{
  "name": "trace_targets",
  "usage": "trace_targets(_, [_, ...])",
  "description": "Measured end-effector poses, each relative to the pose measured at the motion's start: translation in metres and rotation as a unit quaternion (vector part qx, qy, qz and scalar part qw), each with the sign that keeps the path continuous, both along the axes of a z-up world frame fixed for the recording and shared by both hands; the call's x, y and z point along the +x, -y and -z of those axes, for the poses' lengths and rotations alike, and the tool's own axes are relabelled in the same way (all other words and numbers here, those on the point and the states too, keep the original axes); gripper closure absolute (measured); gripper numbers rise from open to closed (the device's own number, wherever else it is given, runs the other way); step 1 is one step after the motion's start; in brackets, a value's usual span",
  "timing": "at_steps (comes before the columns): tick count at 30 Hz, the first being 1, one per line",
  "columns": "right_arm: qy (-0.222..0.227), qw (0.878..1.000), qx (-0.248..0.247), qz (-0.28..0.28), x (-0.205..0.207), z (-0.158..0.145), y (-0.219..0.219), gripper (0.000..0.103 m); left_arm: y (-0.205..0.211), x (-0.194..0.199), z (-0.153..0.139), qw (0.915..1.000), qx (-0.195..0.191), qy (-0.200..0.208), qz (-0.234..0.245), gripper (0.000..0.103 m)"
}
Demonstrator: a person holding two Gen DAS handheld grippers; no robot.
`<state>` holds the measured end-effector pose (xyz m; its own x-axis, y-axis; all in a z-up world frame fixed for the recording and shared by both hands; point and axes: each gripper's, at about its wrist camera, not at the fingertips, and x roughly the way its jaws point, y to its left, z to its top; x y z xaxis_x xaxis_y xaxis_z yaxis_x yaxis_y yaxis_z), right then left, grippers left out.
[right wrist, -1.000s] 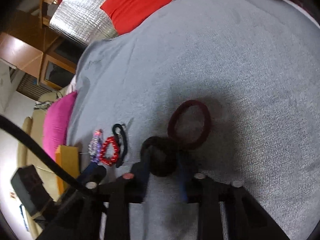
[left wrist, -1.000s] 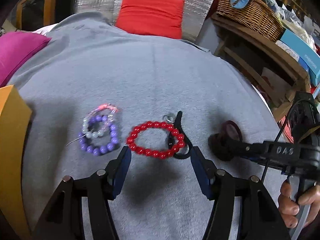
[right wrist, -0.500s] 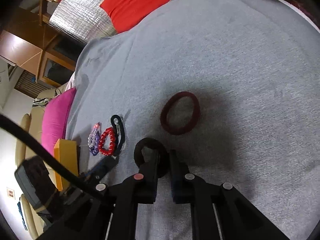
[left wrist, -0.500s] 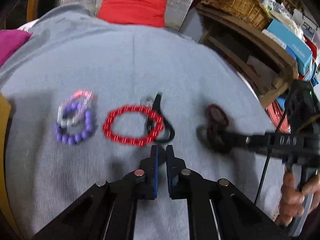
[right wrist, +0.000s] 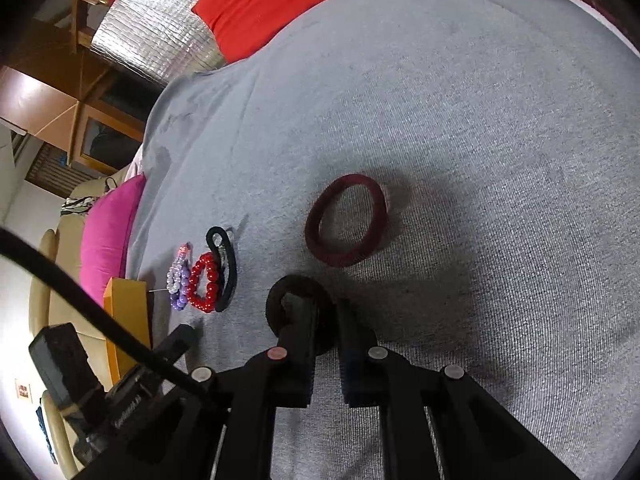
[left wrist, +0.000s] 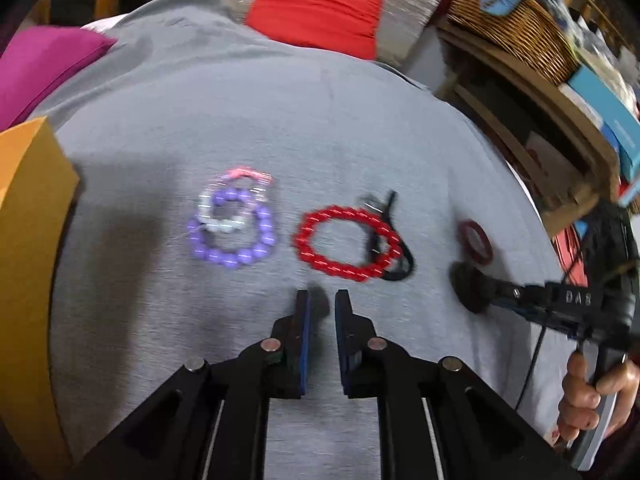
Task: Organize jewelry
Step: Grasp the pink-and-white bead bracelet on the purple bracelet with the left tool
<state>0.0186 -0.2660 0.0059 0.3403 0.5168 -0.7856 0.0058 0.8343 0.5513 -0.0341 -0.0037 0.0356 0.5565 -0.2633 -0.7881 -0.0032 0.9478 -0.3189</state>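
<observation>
On the grey cloth lie a purple bead bracelet (left wrist: 234,236) with a pink and clear one, a red bead bracelet (left wrist: 346,244) and a black loop band (left wrist: 394,240) across its right side. They also show in the right wrist view: purple (right wrist: 179,280), red (right wrist: 204,282), black (right wrist: 224,268). My left gripper (left wrist: 320,300) is nearly shut and empty, just short of the red bracelet. My right gripper (right wrist: 324,312) is shut on a black hair band (right wrist: 296,292). A maroon hair band (right wrist: 347,220) lies just beyond it.
An orange box (left wrist: 28,248) stands at the left. A pink cushion (left wrist: 44,64) and a red cushion (left wrist: 320,4) lie at the back. A wooden shelf with a wicker basket (left wrist: 516,20) stands at the right.
My left gripper shut from wide open and drew back from the red bracelet. My right gripper shut on the black hair band and pulled it back from the maroon band.
</observation>
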Motion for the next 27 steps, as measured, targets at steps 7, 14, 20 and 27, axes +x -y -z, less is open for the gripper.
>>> trace_targets(7, [0.005,1.0,0.001,-0.003,0.0,0.0,0.001,0.092,-0.036,-0.002,-0.003,0.9984,-0.002,0.006,-0.057,0.062])
trace_targets(14, [0.011,1.0,-0.001,-0.003,-0.002,0.0,0.0,0.092,-0.043,0.02,0.008,0.9968,0.021,0.003,-0.077,0.052])
trace_targets(20, [0.011,1.0,-0.003,-0.003,-0.001,0.0,0.0,0.092,-0.038,0.031,0.016,0.9967,0.016,0.025,-0.075,0.051])
trace_targets(27, [0.012,1.0,-0.006,-0.002,-0.002,-0.001,-0.001,0.092,-0.029,0.025,0.016,0.9987,0.005,0.027,-0.042,0.094])
